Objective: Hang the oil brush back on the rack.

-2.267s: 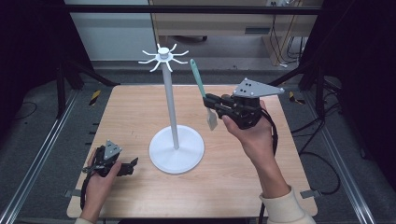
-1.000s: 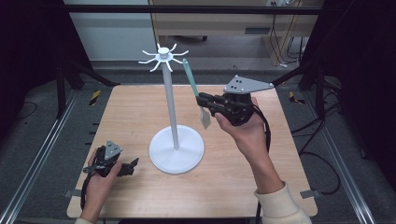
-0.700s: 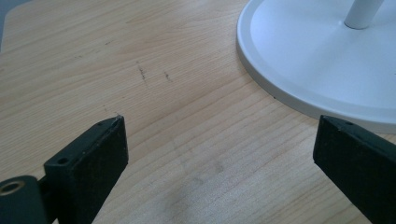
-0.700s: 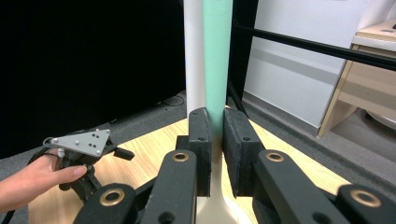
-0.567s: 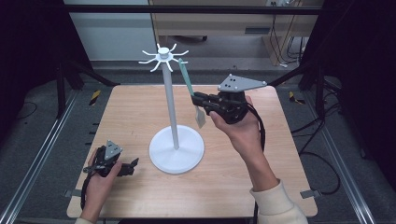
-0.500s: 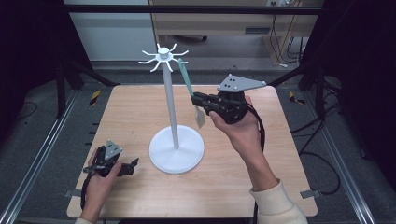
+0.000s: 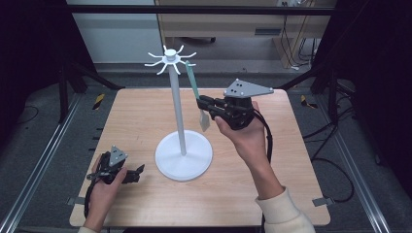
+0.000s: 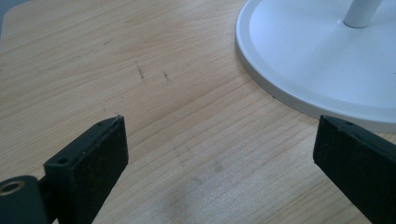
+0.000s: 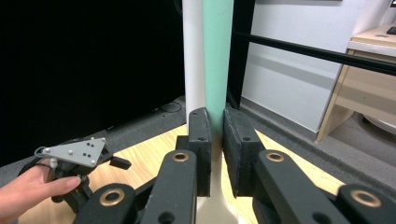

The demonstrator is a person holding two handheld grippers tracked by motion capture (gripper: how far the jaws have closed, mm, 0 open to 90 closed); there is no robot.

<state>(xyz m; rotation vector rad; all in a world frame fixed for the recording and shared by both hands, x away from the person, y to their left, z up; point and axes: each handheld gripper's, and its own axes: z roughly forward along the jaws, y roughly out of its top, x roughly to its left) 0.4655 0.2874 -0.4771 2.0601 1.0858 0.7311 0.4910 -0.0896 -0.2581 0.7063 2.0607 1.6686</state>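
Clamping the spatula (image 7: 196, 90) mid-length, the right gripper (image 7: 203, 103) holds it upright at three o'clock of the stand (image 7: 183, 156), green handle near the hooks. Left gripper (image 7: 138, 173), jaws apart, rests at eight o'clock.

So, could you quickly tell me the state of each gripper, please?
Left gripper: open, holding nothing.
Right gripper: closed on the green-handled spatula.

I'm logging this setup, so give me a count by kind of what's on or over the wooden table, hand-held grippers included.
White hook stand with round base: 1
Green-handled spatula with pale blade, clamped in the right gripper near the stand's hooks: 1
Black two-jaw grippers: 2, the right one and the open left gripper resting on the light wooden table
Total: 4
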